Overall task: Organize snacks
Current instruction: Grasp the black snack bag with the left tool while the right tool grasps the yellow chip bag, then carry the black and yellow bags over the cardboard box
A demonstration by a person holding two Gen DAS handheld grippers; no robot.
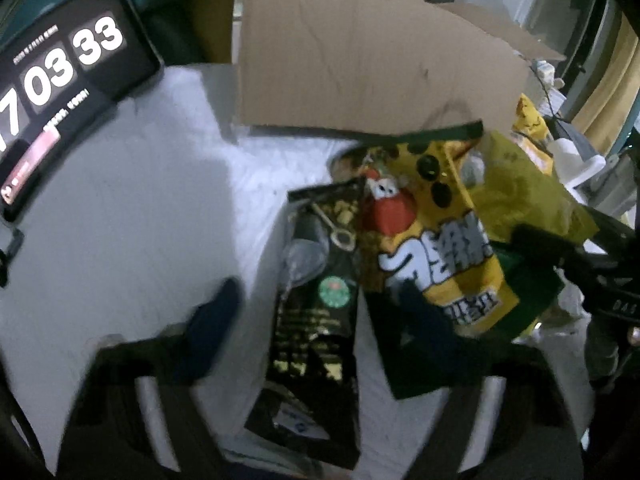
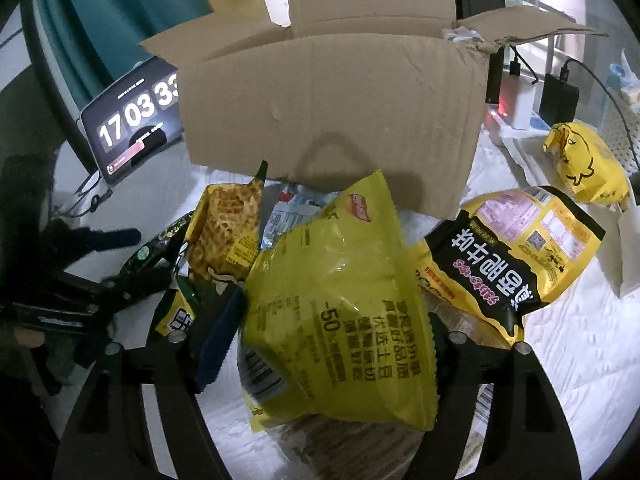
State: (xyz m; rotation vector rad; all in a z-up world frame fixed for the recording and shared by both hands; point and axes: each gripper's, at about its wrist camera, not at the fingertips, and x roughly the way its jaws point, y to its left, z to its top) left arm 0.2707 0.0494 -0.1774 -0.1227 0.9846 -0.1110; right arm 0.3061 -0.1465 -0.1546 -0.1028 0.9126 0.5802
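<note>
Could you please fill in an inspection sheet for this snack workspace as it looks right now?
Surface: white table, mostly covered in front of the box.
Job's things: open cardboard box at the back; yellow chip bag, black-and-yellow snack bag, noodle-snack bag and black packet piled before it.
Clutter: yellow duck-print bag at the right edge.
Tongs: right tongs straddle the yellow chip bag; left tongs straddle the black packet; grip unclear on both.
Cables: black leads to the chargers behind the box.
Surroundings: tablet clock, teal curtain, window.
</note>
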